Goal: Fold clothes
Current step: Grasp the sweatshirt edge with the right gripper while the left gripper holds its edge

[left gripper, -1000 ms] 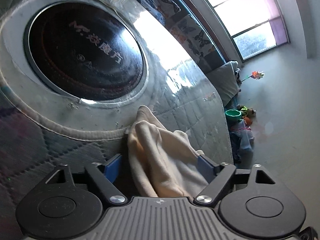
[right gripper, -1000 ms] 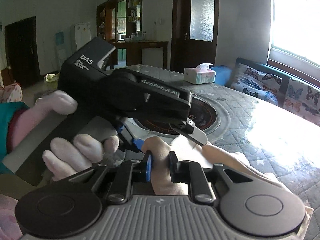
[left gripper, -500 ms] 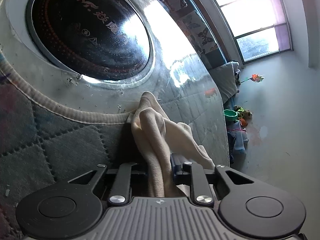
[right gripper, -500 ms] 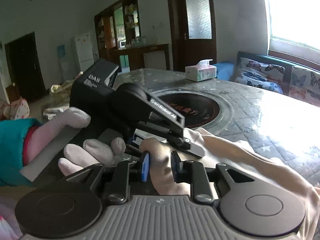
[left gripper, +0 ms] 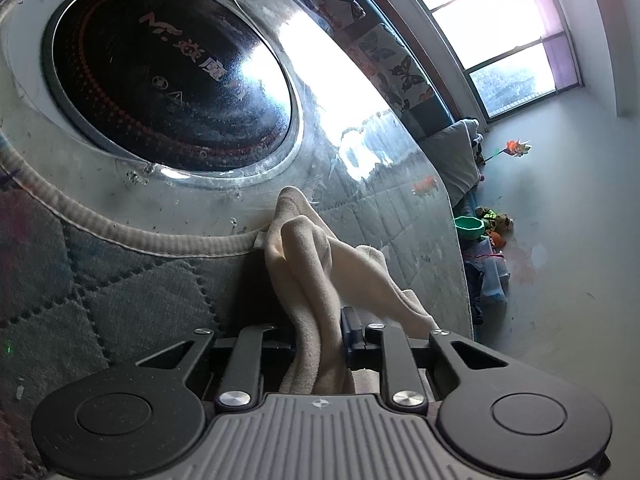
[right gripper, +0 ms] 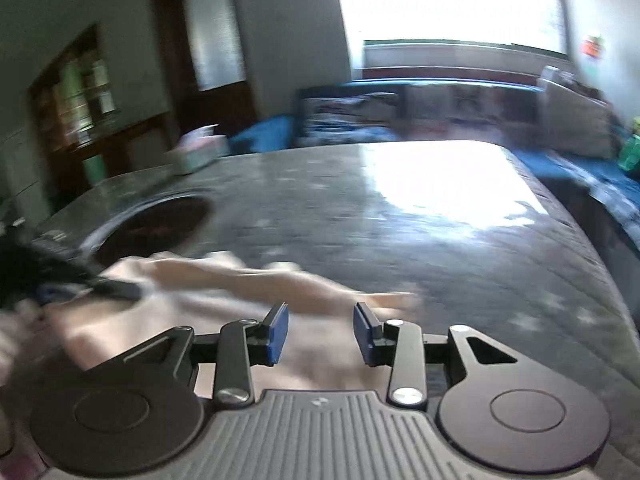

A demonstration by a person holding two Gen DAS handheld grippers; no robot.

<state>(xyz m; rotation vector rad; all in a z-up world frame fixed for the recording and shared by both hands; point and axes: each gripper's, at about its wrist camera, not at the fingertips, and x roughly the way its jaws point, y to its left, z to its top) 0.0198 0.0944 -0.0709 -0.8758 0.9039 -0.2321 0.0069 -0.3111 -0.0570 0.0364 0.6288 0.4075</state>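
A cream garment (left gripper: 308, 264) lies bunched on the quilted table cover, its far tip at the rim of the round cooktop. My left gripper (left gripper: 320, 336) is shut on a thick fold of it. In the blurred right wrist view the same cream garment (right gripper: 224, 284) stretches across the table from the left. My right gripper (right gripper: 322, 332) hovers over the near part of the cloth; its jaws are opening and its blue pads stand apart, pressing on nothing. The left gripper's dark finger (right gripper: 80, 284) shows at the far left on the cloth.
A round black cooktop (left gripper: 168, 80) is set into the table (right gripper: 440, 248). A tissue box (right gripper: 198, 154) stands at the far edge. A sofa with butterfly cushions (left gripper: 384, 52) runs under the window. Toys and a green bowl (left gripper: 470, 226) lie on the floor beyond the table edge.
My left gripper closed on the garment's fold and stays there. My right gripper let go of the cloth, swung right away from the left gripper, and its jaws spread.
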